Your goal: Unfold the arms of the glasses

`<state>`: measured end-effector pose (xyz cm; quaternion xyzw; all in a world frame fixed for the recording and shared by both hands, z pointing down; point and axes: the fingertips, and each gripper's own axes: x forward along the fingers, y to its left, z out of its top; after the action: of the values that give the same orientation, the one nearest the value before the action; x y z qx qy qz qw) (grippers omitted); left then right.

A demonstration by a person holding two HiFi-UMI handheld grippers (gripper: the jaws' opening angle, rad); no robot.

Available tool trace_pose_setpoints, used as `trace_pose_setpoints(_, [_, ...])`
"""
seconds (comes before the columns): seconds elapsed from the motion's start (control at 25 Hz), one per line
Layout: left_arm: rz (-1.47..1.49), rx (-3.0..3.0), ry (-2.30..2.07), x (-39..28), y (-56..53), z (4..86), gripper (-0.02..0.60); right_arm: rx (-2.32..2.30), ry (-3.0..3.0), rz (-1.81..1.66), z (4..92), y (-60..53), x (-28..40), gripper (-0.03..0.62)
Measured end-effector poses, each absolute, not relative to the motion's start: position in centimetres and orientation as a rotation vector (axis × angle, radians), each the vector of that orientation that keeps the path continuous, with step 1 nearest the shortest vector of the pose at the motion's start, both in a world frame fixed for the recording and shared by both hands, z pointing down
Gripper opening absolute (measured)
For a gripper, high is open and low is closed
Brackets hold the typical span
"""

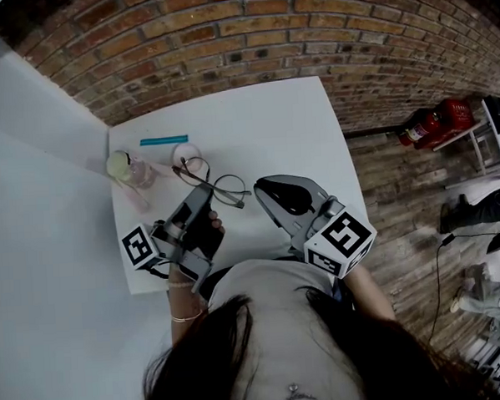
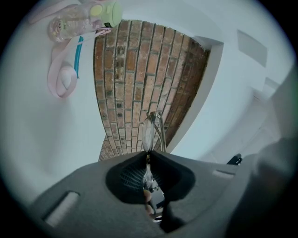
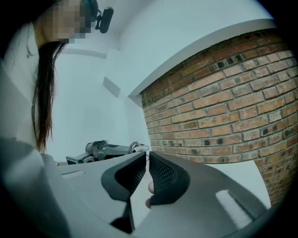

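**Q:** Where are the glasses, and what has them?

**A:** The glasses (image 1: 216, 184) are over the white table (image 1: 296, 126), a little to 6 o'clock of its middle. Whether they rest on it or hang clear cannot be told. The left gripper (image 1: 201, 197) comes in from 7 o'clock. In the left gripper view its jaws are pressed together on a thin wire part of the frame (image 2: 148, 160), and a lens (image 2: 150, 130) stands edge-on beyond the tips at 12 o'clock.

**Q:** And the other tool?

**A:** The right gripper (image 1: 262, 188) lies just beside the glasses at 3 o'clock and is not touching them. In the right gripper view its jaws (image 3: 146, 155) are drawn to a narrow slit with nothing between them. A bottle (image 1: 127, 170) sits at 9 o'clock of the glasses and a teal stick (image 1: 163, 141) at 11 o'clock, both clear of the work.

**Q:** How will the glasses handle?

**A:** Probably as a light, springy thing. The wire looks thin enough to bend under a hard pinch, and the lenses are smooth and likely to slip or scratch. Each arm should swing freely only about its hinge and resist any other way.

**Q:** Where should it be taken?

**A:** Best on the arm itself, partway along and away from the hinge, with a light pinch. The left gripper then steadies the rim, not the glass. The pictures do not show clearly how far either arm is folded
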<state>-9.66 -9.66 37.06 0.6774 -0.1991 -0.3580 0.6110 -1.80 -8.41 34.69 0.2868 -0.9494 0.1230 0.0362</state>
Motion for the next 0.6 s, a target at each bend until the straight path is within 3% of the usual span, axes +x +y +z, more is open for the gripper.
trace_pose_setpoints(0.6, [-0.821,1.565,-0.429,-9.5,-9.7,36.8,0.023,0.697,-2.969,0.371,34.4,-6.7,-3.4,0.057])
